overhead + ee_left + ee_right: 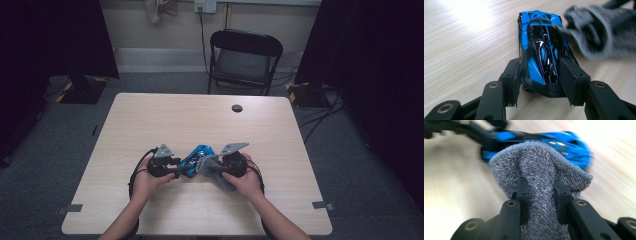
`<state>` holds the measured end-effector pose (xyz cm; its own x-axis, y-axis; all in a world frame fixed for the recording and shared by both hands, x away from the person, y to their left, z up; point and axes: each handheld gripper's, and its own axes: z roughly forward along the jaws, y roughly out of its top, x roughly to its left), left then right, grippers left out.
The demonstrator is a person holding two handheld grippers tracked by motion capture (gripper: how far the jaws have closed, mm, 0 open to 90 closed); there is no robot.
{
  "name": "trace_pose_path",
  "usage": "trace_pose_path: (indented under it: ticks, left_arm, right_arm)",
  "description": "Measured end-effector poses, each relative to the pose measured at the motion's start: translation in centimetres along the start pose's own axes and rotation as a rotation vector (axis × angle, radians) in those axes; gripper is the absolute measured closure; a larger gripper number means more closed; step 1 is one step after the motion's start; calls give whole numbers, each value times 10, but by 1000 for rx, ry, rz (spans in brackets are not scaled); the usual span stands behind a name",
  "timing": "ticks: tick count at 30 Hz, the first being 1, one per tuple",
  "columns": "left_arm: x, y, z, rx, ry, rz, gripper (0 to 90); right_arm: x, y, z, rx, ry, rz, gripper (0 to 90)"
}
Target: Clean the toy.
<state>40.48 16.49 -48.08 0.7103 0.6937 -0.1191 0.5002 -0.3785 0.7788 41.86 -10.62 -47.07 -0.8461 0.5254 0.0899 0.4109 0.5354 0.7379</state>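
Observation:
A glossy blue and black toy car (541, 50) lies on the light wooden table (200, 120) near its front edge. My left gripper (540, 75) is shut on the car's near end, one pad against each side. The car (197, 159) sits between both hands in the high view, with the left gripper (175, 169) at its left. My right gripper (541, 192) is shut on a bunched grey knitted cloth (539, 170), whose free end rests against the car (564, 142). From the left gripper view the cloth (596, 32) reaches the car's right side, blurred.
A small dark round disc (237, 108) is set in the table's far side. A black folding chair (244, 60) stands behind the table. Cables run across the grey floor at the right. Bare tabletop lies beyond the car.

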Motion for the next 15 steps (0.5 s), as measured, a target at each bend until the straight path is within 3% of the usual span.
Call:
trace_pose_path:
  ticks: [5, 15]
  left_arm:
    - [0, 0, 0, -1, 1, -1, 526]
    - [0, 0, 0, 1, 0, 0, 526]
  right_arm:
    - [30, 5, 17, 28, 48, -62, 715]
    - [24, 3, 25, 23, 39, -36, 715]
